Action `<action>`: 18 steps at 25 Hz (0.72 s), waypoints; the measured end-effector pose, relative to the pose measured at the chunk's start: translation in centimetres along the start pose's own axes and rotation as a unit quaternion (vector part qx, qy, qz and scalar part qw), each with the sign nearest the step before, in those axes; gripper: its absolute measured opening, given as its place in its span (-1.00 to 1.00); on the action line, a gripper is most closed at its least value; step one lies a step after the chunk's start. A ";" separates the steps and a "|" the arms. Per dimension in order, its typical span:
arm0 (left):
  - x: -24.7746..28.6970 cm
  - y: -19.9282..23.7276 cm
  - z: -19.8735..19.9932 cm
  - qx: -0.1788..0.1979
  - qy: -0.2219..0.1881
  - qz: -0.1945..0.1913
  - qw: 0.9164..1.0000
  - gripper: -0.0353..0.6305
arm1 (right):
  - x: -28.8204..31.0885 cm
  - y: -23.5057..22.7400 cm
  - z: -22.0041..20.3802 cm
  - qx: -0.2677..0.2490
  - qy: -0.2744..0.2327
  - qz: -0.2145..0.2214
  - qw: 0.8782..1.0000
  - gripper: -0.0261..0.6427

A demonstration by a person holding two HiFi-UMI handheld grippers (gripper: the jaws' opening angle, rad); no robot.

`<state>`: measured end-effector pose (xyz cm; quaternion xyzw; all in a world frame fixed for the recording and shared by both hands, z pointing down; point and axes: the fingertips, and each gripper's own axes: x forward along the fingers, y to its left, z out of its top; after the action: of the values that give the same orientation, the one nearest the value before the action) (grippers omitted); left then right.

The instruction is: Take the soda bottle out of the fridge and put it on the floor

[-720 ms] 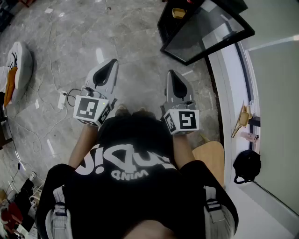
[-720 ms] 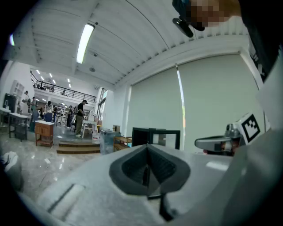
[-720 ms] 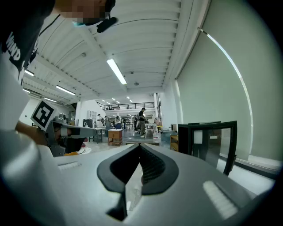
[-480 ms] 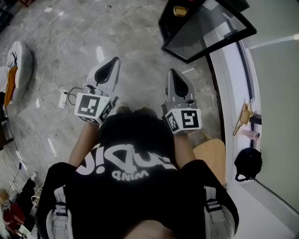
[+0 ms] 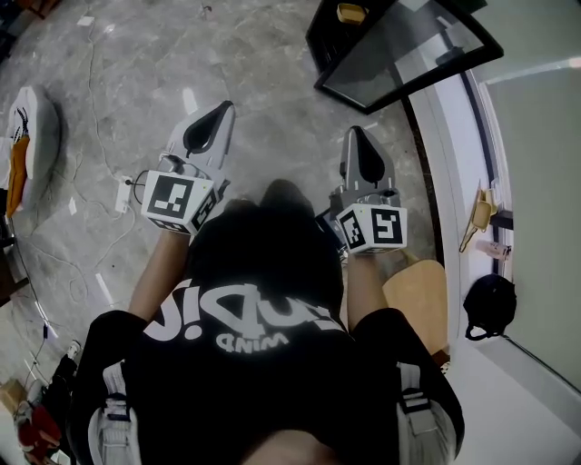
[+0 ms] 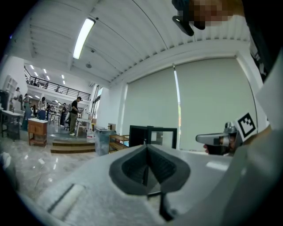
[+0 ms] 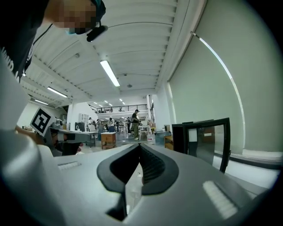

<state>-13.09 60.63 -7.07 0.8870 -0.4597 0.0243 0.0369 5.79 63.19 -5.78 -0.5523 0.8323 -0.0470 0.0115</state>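
The black fridge (image 5: pixel 338 44) stands at the top right of the head view with its glass door (image 5: pixel 408 47) swung open. Something small and yellow (image 5: pixel 349 13) sits inside it; I cannot make out a soda bottle. My left gripper (image 5: pixel 222 107) is shut and empty, held over the grey marble floor and pointing forward. My right gripper (image 5: pixel 356 133) is shut and empty too, and it points at the fridge from well short of it. The left gripper (image 6: pixel 146 145) view shows the fridge (image 6: pixel 152 134) ahead. In the right gripper (image 7: pixel 139 145) view the glass door (image 7: pixel 208 141) stands at the right.
A white power strip (image 5: pixel 123 192) with trailing cables lies on the floor left of my left hand. A white shoe (image 5: pixel 32 127) lies at the far left. A wooden stool (image 5: pixel 419 304) and a black bag (image 5: pixel 490 307) sit by the window ledge on the right.
The right gripper has shifted to the right and a little forward. The left gripper has edged forward. Both stay shut.
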 end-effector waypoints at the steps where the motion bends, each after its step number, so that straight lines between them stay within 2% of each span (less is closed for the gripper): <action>1: 0.0 0.3 0.0 0.000 0.001 -0.003 1.000 -0.89 | 0.2 0.0 -0.1 0.001 0.001 -0.006 1.000 -0.92; 9: 3.1 2.8 -0.8 0.002 0.001 -0.018 1.000 -0.89 | 3.5 -0.8 -1.5 0.003 0.010 -0.018 1.000 -0.92; 18: 10.8 8.1 -0.5 -0.001 -0.003 -0.037 0.999 -0.89 | 11.8 -3.8 -1.9 -0.001 0.008 -0.026 1.000 -0.92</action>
<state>-13.47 47.26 -5.40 0.9036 -0.4263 0.0200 0.0369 4.55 51.03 -3.12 -0.5735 0.8176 -0.0512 0.0032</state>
